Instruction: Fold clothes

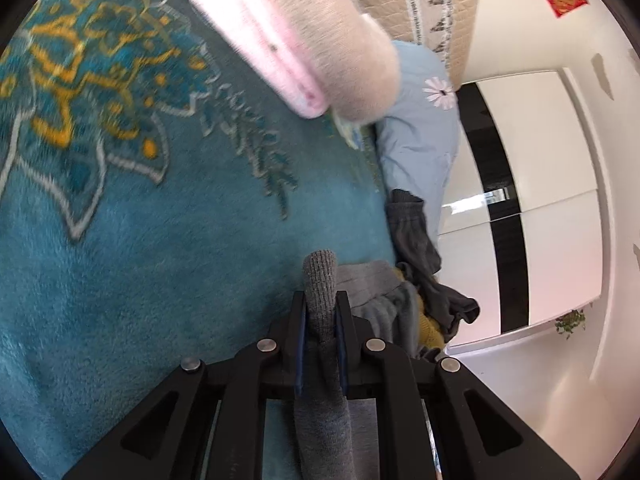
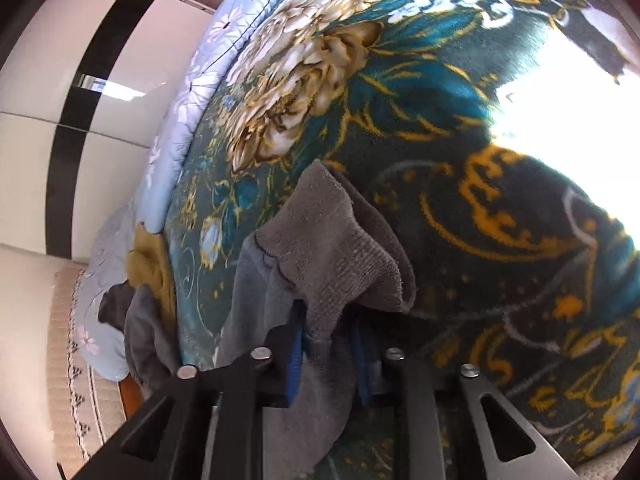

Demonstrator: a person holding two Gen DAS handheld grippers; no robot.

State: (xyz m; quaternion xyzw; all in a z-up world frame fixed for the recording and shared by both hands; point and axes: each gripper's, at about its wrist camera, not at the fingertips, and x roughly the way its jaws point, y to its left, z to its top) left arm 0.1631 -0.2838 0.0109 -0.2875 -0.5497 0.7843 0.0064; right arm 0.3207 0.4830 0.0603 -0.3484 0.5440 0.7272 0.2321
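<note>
A grey knitted sock (image 1: 320, 276) sticks out between the pads of my left gripper (image 1: 320, 300), which is shut on it; the sock's tail hangs back under the jaws. In the right wrist view a grey sock (image 2: 332, 248) lies crumpled on the teal flowered blanket (image 2: 460, 208). Its lower part is bunched between the blue pads of my right gripper (image 2: 327, 318), whose jaws stand narrow and pinch the cloth. Both grippers hover low over the blanket (image 1: 160, 248).
A person's arm in a fuzzy pink sleeve (image 1: 320, 40) crosses the top of the left view. A pile of dark grey and yellow clothes (image 1: 424, 284) (image 2: 148, 300) lies at the bed's edge beside a light blue quilt (image 1: 420, 140). A white wardrobe (image 1: 552, 200) stands beyond.
</note>
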